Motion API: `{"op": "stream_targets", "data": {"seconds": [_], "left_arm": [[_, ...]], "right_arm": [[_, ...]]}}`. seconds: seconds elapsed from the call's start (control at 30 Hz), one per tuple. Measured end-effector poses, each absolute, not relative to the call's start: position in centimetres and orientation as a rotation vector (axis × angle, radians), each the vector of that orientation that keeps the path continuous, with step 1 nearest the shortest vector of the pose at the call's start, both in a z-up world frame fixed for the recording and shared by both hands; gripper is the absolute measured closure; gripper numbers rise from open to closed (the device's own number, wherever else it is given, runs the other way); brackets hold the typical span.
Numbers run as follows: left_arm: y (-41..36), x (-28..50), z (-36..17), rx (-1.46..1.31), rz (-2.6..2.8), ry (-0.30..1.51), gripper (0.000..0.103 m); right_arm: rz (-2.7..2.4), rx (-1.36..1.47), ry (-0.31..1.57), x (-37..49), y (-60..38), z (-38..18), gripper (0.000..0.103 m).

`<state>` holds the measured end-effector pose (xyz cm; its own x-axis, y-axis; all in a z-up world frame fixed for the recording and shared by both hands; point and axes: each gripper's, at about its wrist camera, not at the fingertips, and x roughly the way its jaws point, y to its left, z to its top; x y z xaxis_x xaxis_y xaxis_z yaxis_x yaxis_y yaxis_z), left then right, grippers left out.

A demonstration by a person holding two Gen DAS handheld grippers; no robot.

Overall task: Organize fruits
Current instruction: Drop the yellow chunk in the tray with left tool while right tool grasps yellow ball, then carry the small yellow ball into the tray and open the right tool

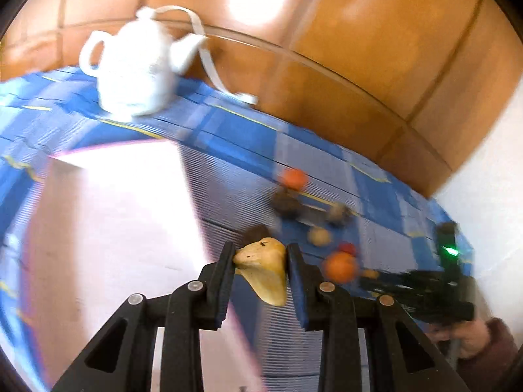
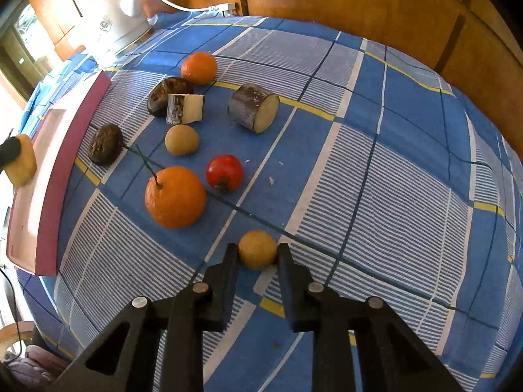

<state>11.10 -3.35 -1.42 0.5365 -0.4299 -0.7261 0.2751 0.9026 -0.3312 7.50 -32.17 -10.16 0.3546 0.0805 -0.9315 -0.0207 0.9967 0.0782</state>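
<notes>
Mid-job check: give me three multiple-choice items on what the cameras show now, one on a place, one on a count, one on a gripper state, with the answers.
1. Where is the red fruit?
A. On the tablecloth, right of the large orange
B. In the pink tray
C. On the kettle

2. How many oranges lie on the tablecloth?
A. One
B. Two
C. Four

3. What is the right gripper doing?
A. Open above a bare table
B. Shut on the large orange
C. Shut on a small tan round fruit

Answers:
1. A, since it sits on the cloth beside the stemmed orange.
2. B, the large one plus a smaller orange farther back.
3. C, as both pads press the tan fruit's sides.
</notes>
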Motion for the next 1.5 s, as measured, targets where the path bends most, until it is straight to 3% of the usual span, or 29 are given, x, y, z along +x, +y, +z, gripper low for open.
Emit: {"op": "stream_targets", "data": {"seconds": [0.37, 0.63, 0.83, 1.13, 1.5], "left_arm": [[7.0, 14.6, -4.9, -0.119, -0.038, 0.917, 0.068], [7.5, 12.0, -4.0, -0.140, 0.013, 0.856, 0.034], [6.0, 8.1, -2.6, -0.127, 0.035, 0.780, 0.016], [5.1, 5.5, -2.0, -0.101, 0.045, 0.758, 0.015], [12.4, 4.5, -2.1, -0.147, 0.206, 0.740, 0.016]], "right_arm": [[0.060, 0.014, 1.191, 7.3, -31.8, -10.3, 0.079], [0.060, -0.002, 1.188, 7.3, -31.6, -10.3, 0.079], [0.056, 0.010, 1.189, 7.3, -31.8, -10.2, 0.080], [-0.004, 0.076, 1.115, 6.8, -33.8, -8.1, 0.080], [0.190, 0.158, 0.937, 4.8, -31.2, -2.9, 0.080]]}}
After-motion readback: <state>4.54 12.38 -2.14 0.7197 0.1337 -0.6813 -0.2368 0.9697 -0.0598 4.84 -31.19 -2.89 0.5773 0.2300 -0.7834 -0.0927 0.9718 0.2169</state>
